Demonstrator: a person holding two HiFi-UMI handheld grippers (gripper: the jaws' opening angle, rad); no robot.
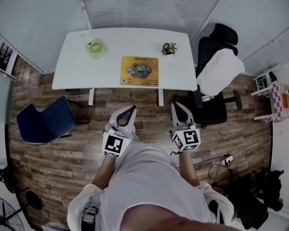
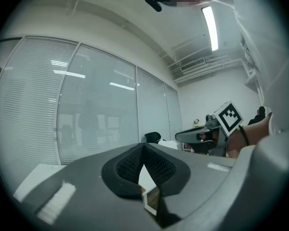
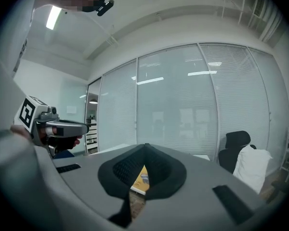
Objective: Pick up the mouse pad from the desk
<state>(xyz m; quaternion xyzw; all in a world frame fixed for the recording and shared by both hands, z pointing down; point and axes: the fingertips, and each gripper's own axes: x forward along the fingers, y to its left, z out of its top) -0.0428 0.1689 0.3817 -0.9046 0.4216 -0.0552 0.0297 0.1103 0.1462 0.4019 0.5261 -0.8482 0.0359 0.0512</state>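
Note:
The yellow mouse pad (image 1: 139,71) lies flat near the middle of the white desk (image 1: 77,66), toward its front edge. Both grippers are held level in front of the person, over the wooden floor and short of the desk. The left gripper (image 1: 129,110) is shut with nothing in it, and so is the right gripper (image 1: 178,107). In the right gripper view the jaws (image 3: 145,148) meet at the tip, and a slice of the mouse pad (image 3: 141,179) shows below them. The left gripper view shows closed jaws (image 2: 143,147) and the right gripper (image 2: 202,134) alongside.
On the desk stand a green object (image 1: 96,48) at the back left and a small plant (image 1: 168,48) at the back right. A black office chair with a white garment (image 1: 219,73) is right of the desk, a blue chair (image 1: 45,119) at front left. Cables (image 1: 221,162) lie on the floor.

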